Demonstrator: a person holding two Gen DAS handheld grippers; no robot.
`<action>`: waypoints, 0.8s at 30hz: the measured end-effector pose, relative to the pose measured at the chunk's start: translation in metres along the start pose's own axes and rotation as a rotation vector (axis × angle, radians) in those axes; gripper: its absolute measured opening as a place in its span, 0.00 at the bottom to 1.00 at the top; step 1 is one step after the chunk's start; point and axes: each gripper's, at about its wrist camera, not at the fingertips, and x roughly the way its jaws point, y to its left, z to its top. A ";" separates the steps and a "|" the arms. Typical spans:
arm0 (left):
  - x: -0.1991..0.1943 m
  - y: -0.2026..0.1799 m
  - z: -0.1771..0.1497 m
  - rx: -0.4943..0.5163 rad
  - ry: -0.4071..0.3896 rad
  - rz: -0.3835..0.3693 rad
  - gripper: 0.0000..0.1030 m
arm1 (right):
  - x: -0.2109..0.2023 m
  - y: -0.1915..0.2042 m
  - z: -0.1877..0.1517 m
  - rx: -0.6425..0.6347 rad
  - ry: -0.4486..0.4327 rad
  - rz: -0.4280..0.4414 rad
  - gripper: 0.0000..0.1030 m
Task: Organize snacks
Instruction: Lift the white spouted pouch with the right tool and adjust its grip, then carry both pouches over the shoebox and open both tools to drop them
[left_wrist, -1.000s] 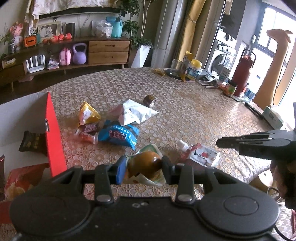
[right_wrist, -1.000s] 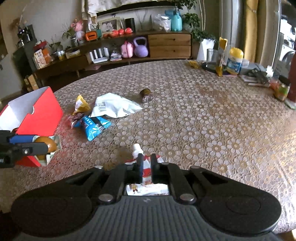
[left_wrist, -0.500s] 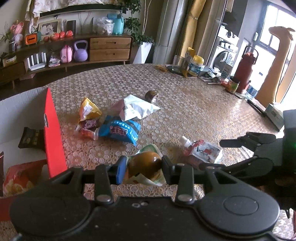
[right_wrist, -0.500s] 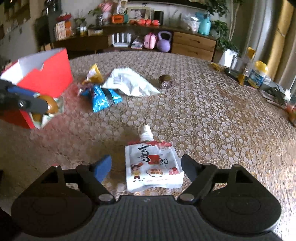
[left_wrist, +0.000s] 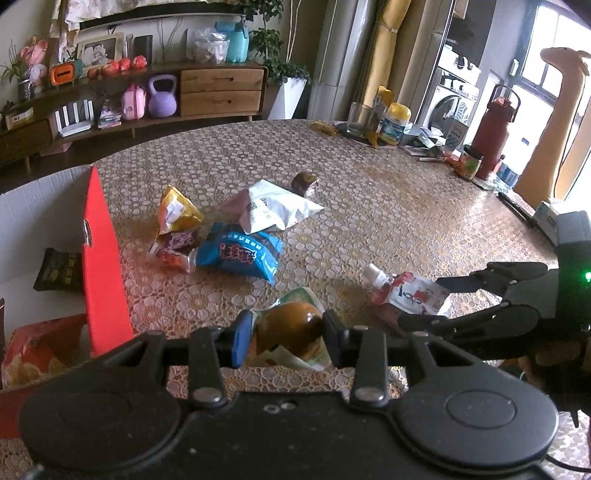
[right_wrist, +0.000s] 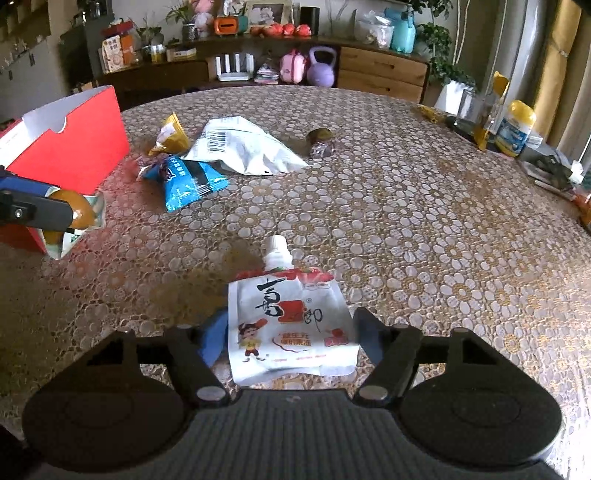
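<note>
Pouch (right_wrist: 291, 325) lies flat on the tabletop (right_wrist: 424, 221) between your right gripper's (right_wrist: 291, 341) open jaws; soft, slippery film, so grip mid-body. Left gripper (left_wrist: 286, 332) jaws clamp a wrapped brown egg (left_wrist: 290, 325).

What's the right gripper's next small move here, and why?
Probably close the right gripper on the spouted pouch: its fingers stand open on either side of the pouch, which lies flat on the table. The left gripper already holds a brown packaged snack.
</note>
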 end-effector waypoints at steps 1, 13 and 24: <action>-0.001 0.000 0.000 0.000 0.000 0.000 0.37 | -0.001 0.002 0.000 -0.004 0.001 -0.010 0.70; -0.017 0.004 0.001 -0.008 -0.023 -0.011 0.37 | -0.033 0.028 0.012 0.002 -0.020 -0.012 0.67; -0.044 0.020 0.002 -0.020 -0.066 0.000 0.37 | -0.080 0.079 0.041 -0.056 -0.104 0.065 0.67</action>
